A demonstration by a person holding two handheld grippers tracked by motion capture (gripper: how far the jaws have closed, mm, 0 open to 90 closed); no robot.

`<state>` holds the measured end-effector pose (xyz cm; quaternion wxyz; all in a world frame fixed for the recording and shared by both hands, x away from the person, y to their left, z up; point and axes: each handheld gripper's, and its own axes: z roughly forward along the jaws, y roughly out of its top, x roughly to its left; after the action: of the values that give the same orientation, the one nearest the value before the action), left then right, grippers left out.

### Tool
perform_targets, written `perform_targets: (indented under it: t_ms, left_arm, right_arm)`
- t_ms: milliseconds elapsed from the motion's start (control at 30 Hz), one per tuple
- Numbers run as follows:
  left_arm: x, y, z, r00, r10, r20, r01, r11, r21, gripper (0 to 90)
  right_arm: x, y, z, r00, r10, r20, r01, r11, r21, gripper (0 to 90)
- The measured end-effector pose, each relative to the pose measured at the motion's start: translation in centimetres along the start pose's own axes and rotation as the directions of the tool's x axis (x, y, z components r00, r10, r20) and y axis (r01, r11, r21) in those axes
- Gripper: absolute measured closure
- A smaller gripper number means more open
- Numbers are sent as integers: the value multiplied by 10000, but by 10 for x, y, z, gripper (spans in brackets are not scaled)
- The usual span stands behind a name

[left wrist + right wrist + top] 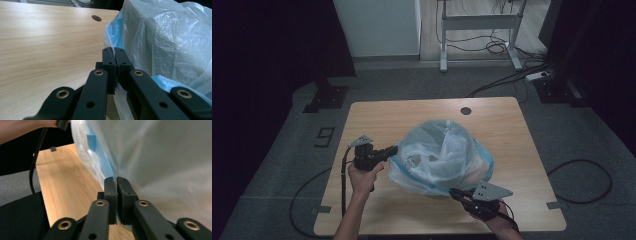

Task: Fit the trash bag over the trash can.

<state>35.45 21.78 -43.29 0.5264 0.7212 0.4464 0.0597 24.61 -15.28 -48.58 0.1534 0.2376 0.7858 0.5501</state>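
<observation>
A puffed-up translucent plastic bag with blue trim lies in the middle of the wooden table. My left gripper reaches in from the left, level with the table, and its jaws are shut on the bag's left edge. In the left gripper view the left gripper has its jaws pressed together at the rim of the bag. My right gripper is at the bag's near right corner. In the right gripper view the right gripper is shut on the lower film of the bag, and a strip of blue shows between the pads.
A round cable hole sits near the table's far edge. Bare wood runs along the left side and the front. On the floor beyond are a white desk frame, a power strip with cables, and a black stand base.
</observation>
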Motion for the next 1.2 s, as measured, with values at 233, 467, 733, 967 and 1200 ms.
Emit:
perform_targets:
  t_ms: [233,467,733,967,1200]
  left_arm:
    - [2,0,-1,10000,-63,10,64,10000,-48,880]
    - [1,-1,0,10000,-38,-41,38,10000,-40,878]
    - [1,-1,0,10000,-22,-14,21,10000,-64,880]
    - [0,-2,-2,9999,128,-98,-128,9999,15,886]
    - [2,-9,12,9982,119,-595,-72,9969,788,894]
  right_arm:
    - [0,5,-35,9990,241,365,-198,9933,-1137,595]
    - [-24,21,-74,9899,176,1406,32,9893,-1458,432]
    - [-71,35,-61,9975,104,700,-42,9961,-879,351]
    - [-74,26,-38,9990,56,448,-44,9996,-272,859]
    - [-91,-10,-6,9901,977,1010,-1037,9930,558,885]
